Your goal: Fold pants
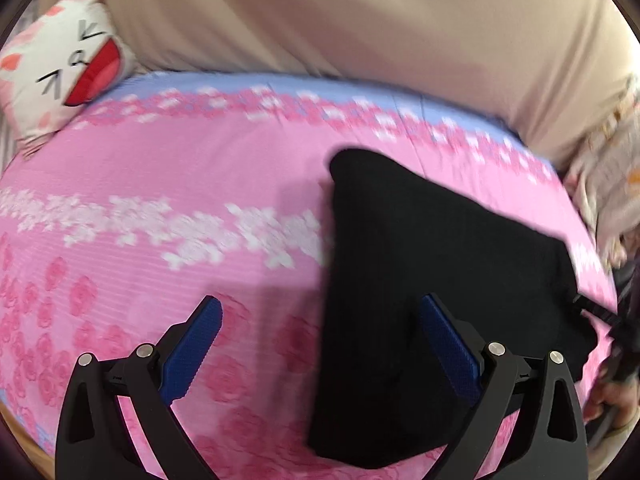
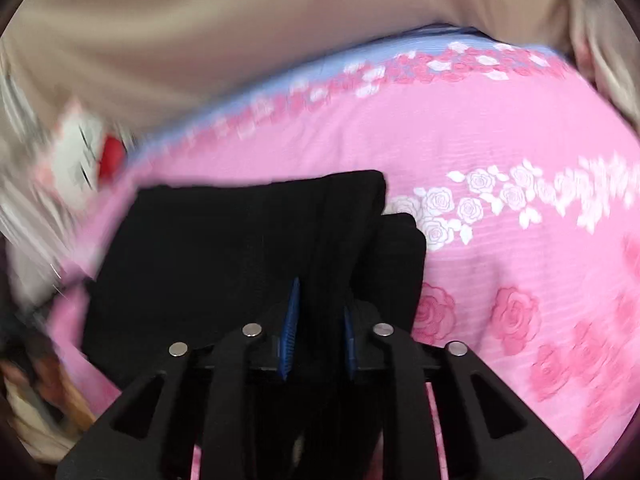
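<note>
Black pants point(image 1: 432, 280) lie folded into a compact bundle on the bed point(image 1: 168, 168), which has a pink sheet w/ white and pink rose print and a blue band along its far edge. In the left wrist view the bundle sits toward the bed's right side, well apart from the far-left corner, where a white cat-face pillow point(image 1: 60, 68) w/ a red mouth rests. Beige fabric point(image 1: 360, 20) rises behind the far edge.

Left tongs point(image 1: 320, 344) stand wide, blue pads point(image 1: 192, 352) spread. The left finger hovers over bare sheet, the right finger over the pants; nothing is pinched btwn them.

Right tongs point(image 2: 318, 328) stand narrow, w/ a fold of the pants point(image 2: 240, 248) running up btwn the blue pads point(image 2: 291, 328). The pads appear to press the black fabric on both sides, so they are holding the pants near the bundle's near edge. In that view two stacked layers show at the bundle's far right corner, one set slightly back from the other. Both views are motion-blurred, esp. the pillow point(image 2: 80, 152) in the right wrist view.
</note>
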A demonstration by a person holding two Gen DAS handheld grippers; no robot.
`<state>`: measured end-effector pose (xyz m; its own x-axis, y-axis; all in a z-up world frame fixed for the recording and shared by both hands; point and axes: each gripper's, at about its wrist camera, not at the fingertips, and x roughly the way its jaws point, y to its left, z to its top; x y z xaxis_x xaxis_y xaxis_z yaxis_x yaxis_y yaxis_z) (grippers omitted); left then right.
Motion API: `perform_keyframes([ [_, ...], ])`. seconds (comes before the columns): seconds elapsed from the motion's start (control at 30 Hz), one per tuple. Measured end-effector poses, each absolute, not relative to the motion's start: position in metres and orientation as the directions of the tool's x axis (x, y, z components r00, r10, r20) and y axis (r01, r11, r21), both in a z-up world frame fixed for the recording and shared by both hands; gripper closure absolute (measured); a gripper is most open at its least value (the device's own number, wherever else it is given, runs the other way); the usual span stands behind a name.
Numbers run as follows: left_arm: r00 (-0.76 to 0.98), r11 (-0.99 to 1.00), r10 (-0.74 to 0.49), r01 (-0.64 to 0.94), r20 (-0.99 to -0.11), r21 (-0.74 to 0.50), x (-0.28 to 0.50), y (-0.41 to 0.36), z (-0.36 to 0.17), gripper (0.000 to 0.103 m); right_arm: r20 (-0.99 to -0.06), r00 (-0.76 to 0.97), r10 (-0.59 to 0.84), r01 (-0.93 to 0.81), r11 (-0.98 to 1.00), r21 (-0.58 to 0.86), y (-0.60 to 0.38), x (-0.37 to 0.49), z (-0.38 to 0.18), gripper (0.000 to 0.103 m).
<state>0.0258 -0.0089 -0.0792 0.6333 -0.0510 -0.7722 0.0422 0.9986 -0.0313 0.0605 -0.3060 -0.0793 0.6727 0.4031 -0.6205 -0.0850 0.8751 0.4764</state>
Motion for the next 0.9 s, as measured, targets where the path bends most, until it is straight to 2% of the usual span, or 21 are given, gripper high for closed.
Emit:
perform_keyframes([
  [0.03,0.632,0.999,-0.041,0.045,-0.774,-0.016,0.025,-0.012,-0.080,0.006,-0.604,0.702,0.378,-0.079,0.884,0.462,-0.309,0.052,-0.069,0.079],
  [0.07,0.640,0.999,-0.038,0.046,-0.768,-0.011,0.023,-0.014,-0.078,0.006,-0.588,0.727,0.354,-0.077,0.893,0.443,-0.312,0.043,-0.060,0.072],
  [0.1,0.646,0.999,-0.042,0.047,-0.762,-0.015,0.022,-0.014,-0.076,0.006,-0.585,0.739,0.333,-0.068,0.901,0.428,-0.318,0.033,-0.052,0.054],
  [0.13,0.649,0.999,-0.048,0.048,-0.759,-0.022,0.022,-0.013,-0.075,0.006,-0.588,0.743,0.320,-0.056,0.905,0.422,-0.322,0.027,-0.049,0.043],
  [0.17,0.646,0.999,-0.049,0.047,-0.761,-0.025,0.024,-0.013,-0.075,0.006,-0.595,0.743,0.306,-0.039,0.908,0.417,-0.324,0.019,-0.048,0.039],
  [0.23,0.638,0.999,-0.044,0.038,-0.769,-0.026,0.026,-0.013,-0.077,0.006,-0.590,0.753,0.291,-0.028,0.911,0.412,-0.317,0.009,-0.048,0.040],
  [0.27,0.635,0.999,-0.044,0.037,-0.772,-0.026,0.026,-0.014,-0.078,0.006,-0.557,0.772,0.307,-0.059,0.907,0.417,-0.307,-0.002,-0.045,0.046],
  [0.3,0.632,0.999,-0.046,0.040,-0.773,-0.027,0.026,-0.017,-0.079,0.006,-0.540,0.767,0.345,-0.102,0.898,0.428,-0.300,-0.004,-0.046,0.056],
  [0.33,0.631,0.999,-0.045,0.046,-0.775,-0.021,0.025,-0.021,-0.080,0.006,-0.534,0.758,0.374,-0.135,0.891,0.433,-0.289,-0.007,-0.049,0.059],
  [0.37,0.630,0.999,-0.037,0.050,-0.776,-0.007,0.024,-0.024,-0.081,0.006,-0.542,0.733,0.411,-0.178,0.885,0.429,-0.274,-0.008,-0.054,0.059],
  [0.4,0.628,0.999,-0.024,0.052,-0.778,0.012,0.024,-0.027,-0.083,0.006,-0.566,0.711,0.417,-0.198,0.891,0.407,-0.265,-0.007,-0.063,0.065],
  [0.43,0.627,0.998,-0.003,0.056,-0.779,0.041,0.024,-0.032,-0.085,0.006,-0.607,0.695,0.384,-0.190,0.913,0.360,-0.258,-0.003,-0.074,0.066],
  [0.47,0.628,0.996,0.013,0.060,-0.778,0.065,0.023,-0.035,-0.087,0.006,-0.641,0.695,0.327,-0.163,0.939,0.303,-0.257,0.001,-0.092,0.076],
  [0.5,0.629,0.994,0.026,0.064,-0.777,0.084,0.023,-0.037,-0.089,0.006,-0.616,0.711,0.339,-0.157,0.931,0.331,-0.264,0.000,-0.094,0.084],
  [0.57,0.622,0.992,0.050,0.061,-0.781,0.113,0.024,-0.039,-0.093,0.006,-0.606,0.692,0.391,-0.125,0.893,0.433,-0.276,-0.001,-0.084,0.084],
  [0.7,0.618,0.993,0.054,0.051,-0.785,0.108,0.022,-0.037,-0.095,0.006,-0.581,0.720,0.380,-0.172,0.908,0.381,-0.262,-0.014,-0.062,0.080],
  [0.8,0.617,0.993,0.060,0.047,-0.785,0.112,0.021,-0.038,-0.096,0.006,-0.654,0.671,0.349,-0.171,0.931,0.322,-0.251,0.000,-0.095,0.082],
  [0.83,0.617,0.992,0.061,0.048,-0.784,0.115,0.020,-0.039,-0.096,0.006,-0.620,0.692,0.369,-0.173,0.919,0.353,-0.257,-0.003,-0.098,0.082],
  [0.9,0.619,0.991,0.069,0.049,-0.782,0.127,0.019,-0.039,-0.096,0.006,-0.622,0.685,0.379,-0.140,0.907,0.398,-0.264,-0.009,-0.087,0.081],
])
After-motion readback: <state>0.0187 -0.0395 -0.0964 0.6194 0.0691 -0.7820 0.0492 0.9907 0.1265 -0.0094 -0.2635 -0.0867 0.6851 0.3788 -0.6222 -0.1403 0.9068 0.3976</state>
